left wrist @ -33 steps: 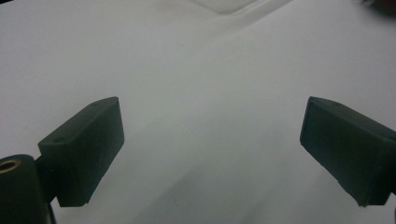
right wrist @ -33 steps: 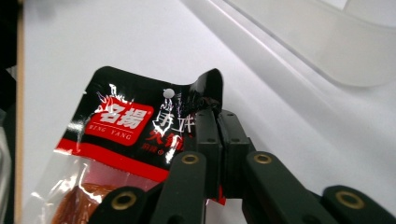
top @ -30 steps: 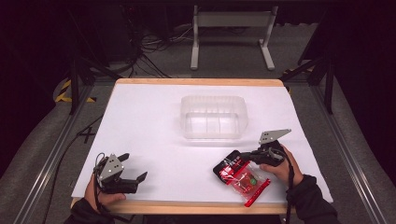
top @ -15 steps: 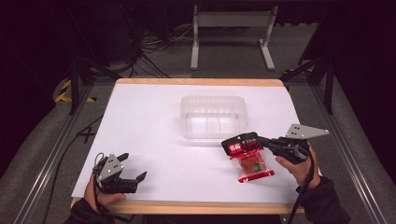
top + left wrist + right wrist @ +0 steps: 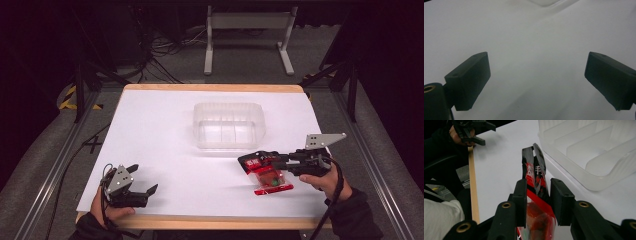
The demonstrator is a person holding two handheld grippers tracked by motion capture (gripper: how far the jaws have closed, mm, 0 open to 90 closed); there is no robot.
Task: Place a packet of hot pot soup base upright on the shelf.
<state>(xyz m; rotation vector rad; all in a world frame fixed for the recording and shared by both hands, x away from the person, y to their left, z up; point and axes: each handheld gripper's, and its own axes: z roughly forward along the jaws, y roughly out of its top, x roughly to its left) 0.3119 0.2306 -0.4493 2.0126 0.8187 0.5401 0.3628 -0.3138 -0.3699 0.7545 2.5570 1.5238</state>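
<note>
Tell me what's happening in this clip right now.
A person works two handheld grippers at a white table. The right gripper is shut on a red and black plastic snack packet, held just in front of a clear, divided plastic tray. The left gripper sits open near the table's front-left corner, holding nothing.

Clear tray [image 5: 228, 125] mid-table, open elsewhere

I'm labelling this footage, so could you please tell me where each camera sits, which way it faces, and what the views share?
High view: above the person's side, looking forward and down on the white table; both hands and forearms enter from the bottom.
Left gripper view: rides the left tool, looking along its open jaws at bare tabletop.
Right gripper view: rides the right tool, looking along jaws shut on the red packet; the other hand shows farther off.
Shared: high and right gripper views both show the clear tray.
</note>
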